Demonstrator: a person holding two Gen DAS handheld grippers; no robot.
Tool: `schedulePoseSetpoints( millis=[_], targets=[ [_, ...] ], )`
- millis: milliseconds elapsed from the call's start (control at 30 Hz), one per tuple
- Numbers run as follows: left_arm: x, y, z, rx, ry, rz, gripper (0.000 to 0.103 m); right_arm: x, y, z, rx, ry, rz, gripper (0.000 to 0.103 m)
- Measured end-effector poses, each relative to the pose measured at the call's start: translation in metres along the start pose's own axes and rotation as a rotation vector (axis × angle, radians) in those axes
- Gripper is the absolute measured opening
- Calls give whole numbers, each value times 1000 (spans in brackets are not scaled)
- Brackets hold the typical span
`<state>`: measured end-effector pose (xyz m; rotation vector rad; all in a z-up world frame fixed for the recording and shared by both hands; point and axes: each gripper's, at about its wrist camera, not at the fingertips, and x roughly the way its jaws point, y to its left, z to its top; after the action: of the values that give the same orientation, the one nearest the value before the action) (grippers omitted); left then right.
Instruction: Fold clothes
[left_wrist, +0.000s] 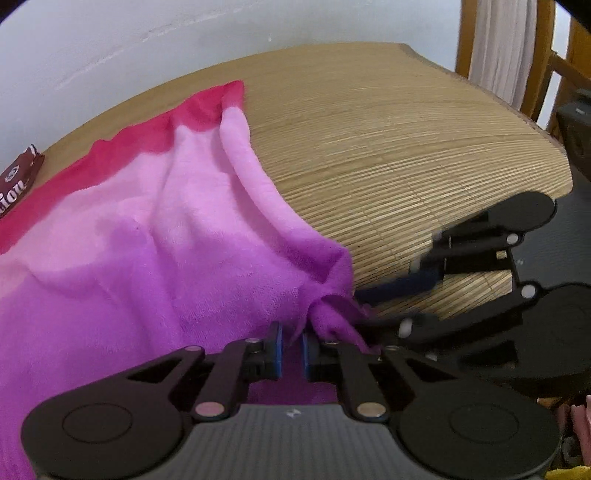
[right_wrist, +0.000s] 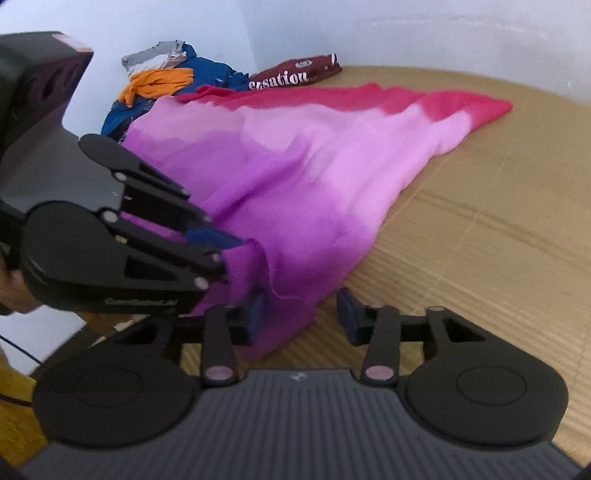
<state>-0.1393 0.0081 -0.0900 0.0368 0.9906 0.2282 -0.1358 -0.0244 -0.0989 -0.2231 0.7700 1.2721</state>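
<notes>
"Where was the pink-to-purple fleece cloth (left_wrist: 166, 229)?"

"It was spread in loose folds over the near and middle part of the bamboo mat (left_wrist: 388, 147). Its crimson band lay toward the mat's far edge and its purple end was lifted off the mat's near edge."

"And the left gripper (left_wrist: 291, 347)?"

"Its blue pads were pressed nearly together, pinching a bunched bit of the purple hem just above the mat's near edge."

"The right one?"

"The right gripper (right_wrist: 301, 317) stood spread above the mat's near edge. The cloth's hanging purple corner was between the fingers and lay against one pad, and the other pad was clear of it."

"Anything else?"

"A maroon garment with white lettering (right_wrist: 295, 74) lay at the mat's far edge, by the wall. A heap of blue and orange clothes (right_wrist: 166, 81) sat in the mat's far corner."
</notes>
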Motion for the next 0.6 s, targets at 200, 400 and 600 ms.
schedulePoseSetpoints(
  millis=[200,400,600],
  targets=[
    [-30,9,1,18,-114,16,11,-29,30,-2,59,-78,-70,3],
    [-88,13,11,16,-288,-67,11,-92,60,-8,298,-260,-80,3],
    [-129,2,8,67,-351,-242,11,-134,85,-45,551,-341,-159,3]
  ],
)
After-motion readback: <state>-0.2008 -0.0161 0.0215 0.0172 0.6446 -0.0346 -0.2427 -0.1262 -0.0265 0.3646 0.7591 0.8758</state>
